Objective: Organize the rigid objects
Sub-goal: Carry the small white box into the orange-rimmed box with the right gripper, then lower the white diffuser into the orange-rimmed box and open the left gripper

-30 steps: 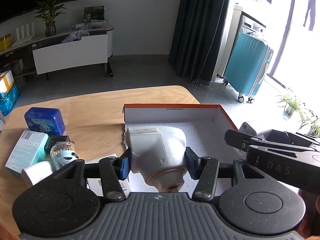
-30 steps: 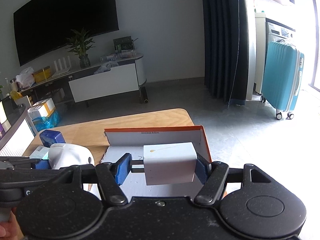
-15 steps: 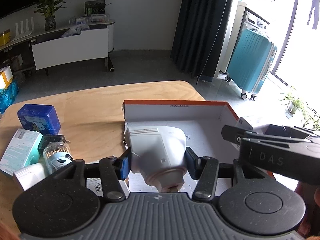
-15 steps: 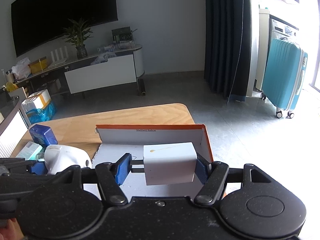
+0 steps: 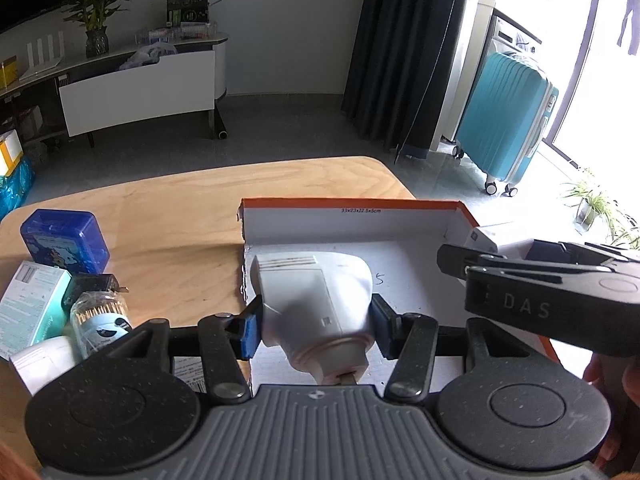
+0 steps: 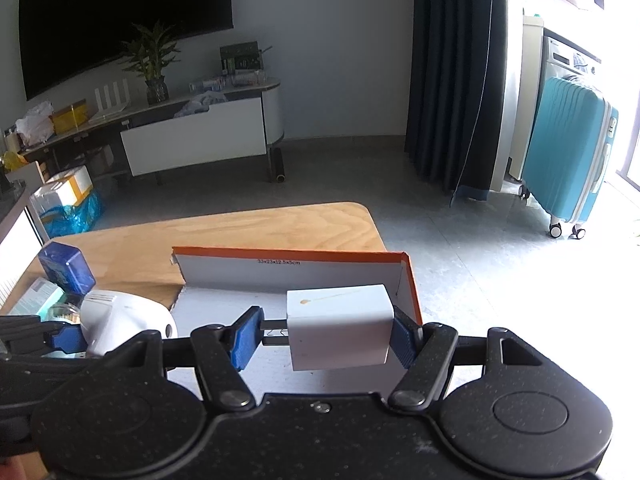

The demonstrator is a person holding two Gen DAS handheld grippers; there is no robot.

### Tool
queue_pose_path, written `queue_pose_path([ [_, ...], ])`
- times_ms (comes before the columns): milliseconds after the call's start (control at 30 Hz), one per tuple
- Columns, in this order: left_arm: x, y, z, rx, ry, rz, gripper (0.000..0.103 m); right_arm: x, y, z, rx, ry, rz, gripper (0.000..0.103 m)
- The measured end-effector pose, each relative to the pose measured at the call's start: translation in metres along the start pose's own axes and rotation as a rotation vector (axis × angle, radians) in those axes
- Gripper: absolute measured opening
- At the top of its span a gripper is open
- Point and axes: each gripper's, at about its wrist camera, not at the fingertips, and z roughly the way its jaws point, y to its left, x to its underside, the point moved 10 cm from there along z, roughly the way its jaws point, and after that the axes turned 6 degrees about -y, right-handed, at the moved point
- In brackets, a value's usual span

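Observation:
My left gripper [image 5: 314, 326] is shut on a white rounded plastic device [image 5: 312, 304] and holds it over the left part of an open orange-edged cardboard box [image 5: 352, 216]. My right gripper [image 6: 322, 334] is shut on a white charger block [image 6: 338, 326], its metal prongs pointing left toward the left pad, over the right part of the same box [image 6: 292, 270]. The white device [image 6: 120, 324] also shows at the left of the right wrist view. The right gripper's body [image 5: 552, 292] shows at the right of the left wrist view.
Left of the box on the wooden table [image 5: 168, 216] lie a blue plastic case [image 5: 66, 240], a teal-and-white carton [image 5: 28, 308], a toothpick jar [image 5: 100, 320] and a small black item [image 5: 90, 284]. The table ends just beyond the box. A teal suitcase [image 6: 568, 160] stands on the floor.
Both grippers have moved slightly forward over the box, still holding their objects. The grips have not changed.

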Motion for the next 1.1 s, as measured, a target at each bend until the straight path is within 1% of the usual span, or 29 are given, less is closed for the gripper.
queue_pose_path([
  [167,0.002,-0.001,0.008,-0.001,0.019,-0.006,0.054,-0.002,-0.003,0.019,-0.001,0.019,0.0,0.081],
  [233,0.002,-0.002,0.012,0.0,0.029,-0.008,0.054,-0.008,-0.008,0.024,0.014,-0.016,0.002,0.081],
  [267,0.002,-0.002,0.013,0.002,0.03,-0.008,0.054,-0.012,-0.011,0.024,0.025,-0.039,0.0,0.084],
  [400,0.002,-0.004,0.02,0.002,0.035,-0.002,0.054,-0.024,-0.026,0.008,0.033,-0.108,0.046,0.084],
  [467,0.002,-0.006,0.025,0.008,0.043,-0.004,0.054,-0.026,-0.035,-0.002,0.05,-0.124,0.064,0.084],
  [567,-0.001,-0.011,0.032,0.015,0.043,0.003,0.054,-0.024,-0.044,-0.019,0.051,-0.139,0.089,0.084],
  [667,-0.004,-0.019,0.04,0.043,0.045,-0.005,0.054,-0.022,-0.047,-0.035,0.057,-0.153,0.097,0.084],
  [700,-0.005,-0.023,0.04,0.057,0.046,-0.003,0.056,-0.022,-0.048,-0.04,0.057,-0.155,0.099,0.084],
  [733,-0.006,-0.025,0.039,0.065,0.043,-0.002,0.062,-0.022,-0.047,-0.043,0.054,-0.156,0.1,0.084],
  [800,-0.008,-0.027,0.033,0.063,0.033,0.004,0.068,-0.021,-0.045,-0.049,0.056,-0.161,0.091,0.084],
  [867,-0.009,-0.026,0.026,0.054,0.026,0.006,0.069,-0.021,-0.042,-0.053,0.06,-0.165,0.084,0.084],
  [967,-0.01,-0.02,0.015,0.02,0.033,0.005,0.073,-0.02,-0.036,-0.059,0.054,-0.164,0.086,0.085],
  [1033,-0.012,-0.013,0.007,-0.006,0.023,0.005,0.081,-0.02,-0.031,-0.064,0.051,-0.169,0.081,0.086],
  [1100,-0.013,-0.007,-0.001,-0.03,0.027,0.001,0.082,-0.018,-0.025,-0.067,0.046,-0.164,0.081,0.086],
])
